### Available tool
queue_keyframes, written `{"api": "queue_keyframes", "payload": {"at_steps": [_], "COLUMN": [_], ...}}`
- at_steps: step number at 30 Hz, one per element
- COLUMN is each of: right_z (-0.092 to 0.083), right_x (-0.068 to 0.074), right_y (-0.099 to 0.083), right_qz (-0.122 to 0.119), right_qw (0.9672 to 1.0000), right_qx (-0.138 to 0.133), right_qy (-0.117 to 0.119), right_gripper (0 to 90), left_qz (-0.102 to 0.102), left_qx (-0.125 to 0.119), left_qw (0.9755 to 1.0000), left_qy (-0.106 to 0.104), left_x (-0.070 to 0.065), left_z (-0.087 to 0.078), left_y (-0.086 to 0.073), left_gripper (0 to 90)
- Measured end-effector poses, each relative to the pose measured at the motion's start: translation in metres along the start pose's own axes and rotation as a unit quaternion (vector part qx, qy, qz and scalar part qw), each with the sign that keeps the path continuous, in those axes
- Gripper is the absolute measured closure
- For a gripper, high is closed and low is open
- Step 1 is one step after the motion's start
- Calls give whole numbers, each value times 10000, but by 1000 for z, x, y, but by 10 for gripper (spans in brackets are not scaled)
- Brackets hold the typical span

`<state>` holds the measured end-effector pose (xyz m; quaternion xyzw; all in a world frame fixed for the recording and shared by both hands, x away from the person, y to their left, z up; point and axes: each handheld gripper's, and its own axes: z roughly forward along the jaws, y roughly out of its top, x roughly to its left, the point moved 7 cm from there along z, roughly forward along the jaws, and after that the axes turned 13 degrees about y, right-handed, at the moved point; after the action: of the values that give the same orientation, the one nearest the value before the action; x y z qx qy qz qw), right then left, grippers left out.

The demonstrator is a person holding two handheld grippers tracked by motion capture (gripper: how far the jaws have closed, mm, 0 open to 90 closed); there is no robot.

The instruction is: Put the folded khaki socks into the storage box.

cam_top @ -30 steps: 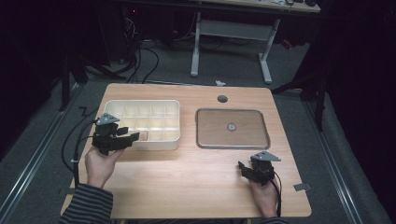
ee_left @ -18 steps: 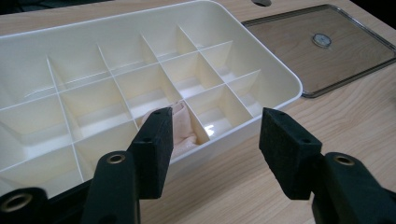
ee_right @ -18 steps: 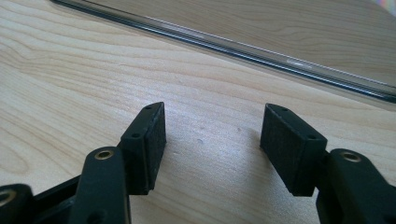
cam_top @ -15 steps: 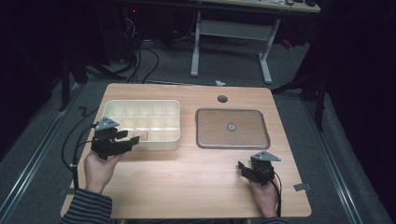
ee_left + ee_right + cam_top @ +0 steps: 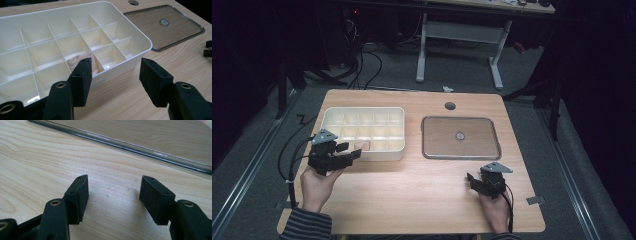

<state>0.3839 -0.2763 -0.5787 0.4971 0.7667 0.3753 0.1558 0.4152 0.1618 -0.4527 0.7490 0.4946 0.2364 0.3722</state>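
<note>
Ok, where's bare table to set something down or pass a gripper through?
Widest bare wood: the near strip between the left gripper and right gripper, in front of the organizer and lid. A narrow lane runs between organizer and lid. A far strip lies behind both, around the table hole. Crowded: the organizer's near-left corner, by the left gripper.

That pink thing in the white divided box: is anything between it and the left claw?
The box's near wall stands between them. The pink cloth-like item lies low in a front-row compartment of the compartment box, and the left gripper is outside it with open, empty jaws. From above, the compartment is uncovered; the clear lid lies apart on the table.
</note>
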Motion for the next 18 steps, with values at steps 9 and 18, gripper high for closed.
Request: {"api": "queue_keyframes", "payload": {"at_steps": [9, 18], "right_z": [0, 0], "right_x": [0, 0], "right_y": [0, 0], "right_qz": [-7, -6], "right_qw": [10000, 10000], "right_qx": [1, -1], "right_qy": [3, 1], "right_gripper": [401, 401], "left_qz": [-13, 3], "left_qx": [-43, -35], "left_qw": [10000, 9999], "left_qy": [-49, -142], "left_x": [-5, -12], "left_z": [-3, -3], "left_y": [-4, -9], "left_gripper": [432, 429]}}
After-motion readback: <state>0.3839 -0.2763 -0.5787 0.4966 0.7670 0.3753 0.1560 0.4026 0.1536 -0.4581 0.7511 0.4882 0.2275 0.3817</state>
